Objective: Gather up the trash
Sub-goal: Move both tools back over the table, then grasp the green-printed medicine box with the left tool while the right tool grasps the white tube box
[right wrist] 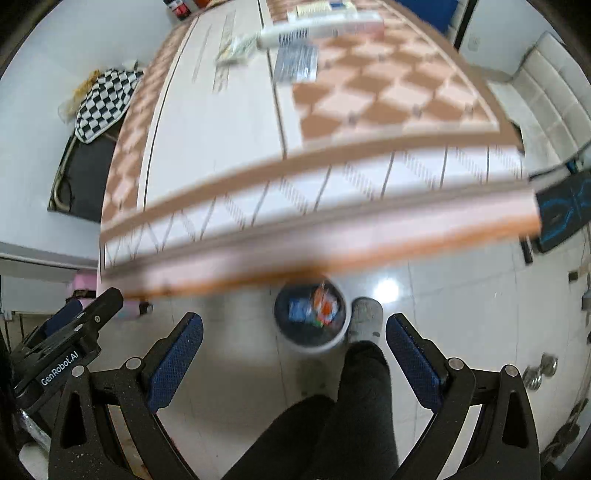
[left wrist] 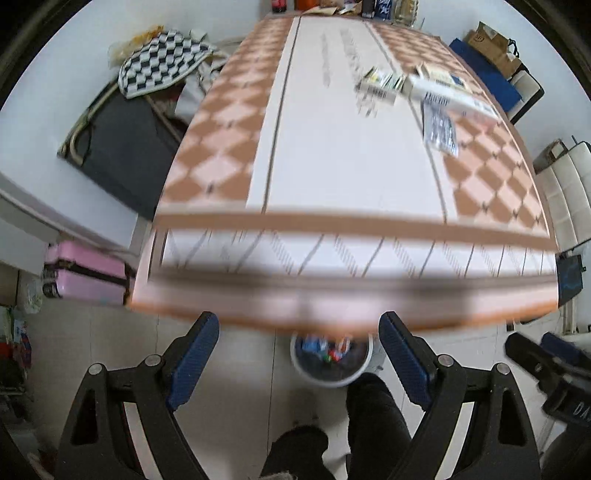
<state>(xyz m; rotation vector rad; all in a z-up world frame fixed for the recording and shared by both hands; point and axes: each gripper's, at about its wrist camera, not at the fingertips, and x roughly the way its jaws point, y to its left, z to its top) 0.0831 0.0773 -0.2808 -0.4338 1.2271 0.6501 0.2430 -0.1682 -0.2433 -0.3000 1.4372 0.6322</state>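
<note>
Both grippers hang high over the floor by the table's near edge and point steeply down. My left gripper (left wrist: 299,336) is open, nothing between its blue pads (left wrist: 192,360). My right gripper (right wrist: 295,336) is open and empty too. Below them a round white bin (left wrist: 332,374) (right wrist: 314,341) stands on the floor, partly under the table edge, with colourful wrappers inside. On the checked tablecloth (left wrist: 332,177) (right wrist: 229,133) lie trash pieces: a white flat box (left wrist: 447,92) (right wrist: 317,27), a small printed carton (left wrist: 380,86) (right wrist: 236,48) and a printed packet (left wrist: 439,129) (right wrist: 297,62). The picture is blurred by motion.
A person's dark trouser legs (left wrist: 373,417) (right wrist: 354,398) and a grey slipper (right wrist: 365,319) are beside the bin. A pink suitcase (left wrist: 88,275), a dark folded cot (left wrist: 125,155) with a checked cloth (left wrist: 162,61) stand left; a white sofa (left wrist: 569,192) right.
</note>
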